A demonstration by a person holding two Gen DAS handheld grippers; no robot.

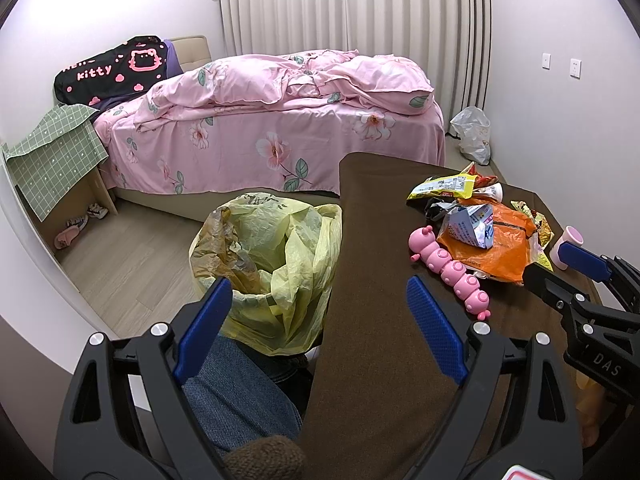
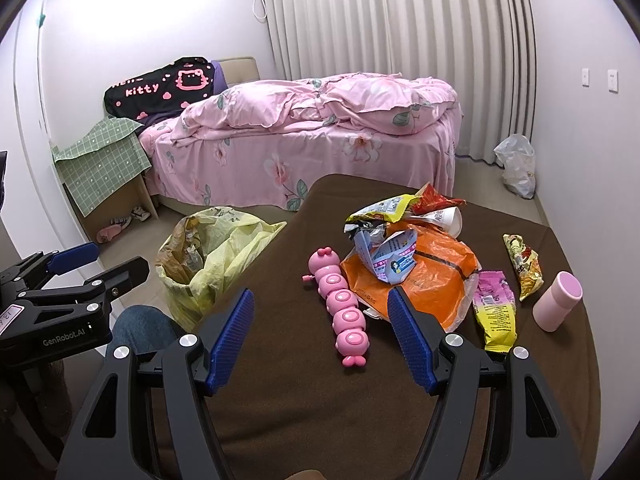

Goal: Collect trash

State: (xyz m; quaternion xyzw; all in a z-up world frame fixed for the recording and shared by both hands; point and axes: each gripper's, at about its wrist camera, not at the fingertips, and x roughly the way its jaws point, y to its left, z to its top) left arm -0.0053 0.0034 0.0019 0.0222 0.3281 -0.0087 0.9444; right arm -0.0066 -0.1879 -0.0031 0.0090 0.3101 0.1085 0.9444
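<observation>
Right wrist view, right tongs [image 2: 320,344]: jaws spread wide and empty, low in the frame over the brown cloth-covered surface [image 2: 280,400].
Left wrist view, left tongs [image 1: 320,328]: jaws spread wide, holding nothing, at the bottom of the frame; one blue pad over the bag, the other over the brown cloth.
Knee: a leg in blue jeans [image 1: 236,392] shows at lower left, between the tongs and the bag.
Pink toy: a pink segmented plastic caterpillar toy [image 2: 340,300] lies lengthwise at the centre of the right wrist view, just beside the trash pile.
Trash pile: a flattened orange plastic wrapper [image 2: 424,276] at centre right, with a crumpled blue-and-white paper carton [image 2: 390,258] on top; a yellow snack packet [image 2: 384,208] and a red wrapper [image 2: 436,200] at its far edge.
Loose wrappers: a pink-and-yellow snack packet [image 2: 494,312] and a yellow printed packet [image 2: 522,264] to the right of the pile.
Cup: a pale pink cylindrical cup [image 2: 556,300] at the right edge, tilted.
Bag: a yellow plastic trash bag [image 1: 272,248], mouth open, stands on the floor left of the surface.
Far: a bed with pink floral bedding [image 1: 280,120] across the upper middle; a clear plastic bag [image 1: 472,134] on the floor at upper right.
</observation>
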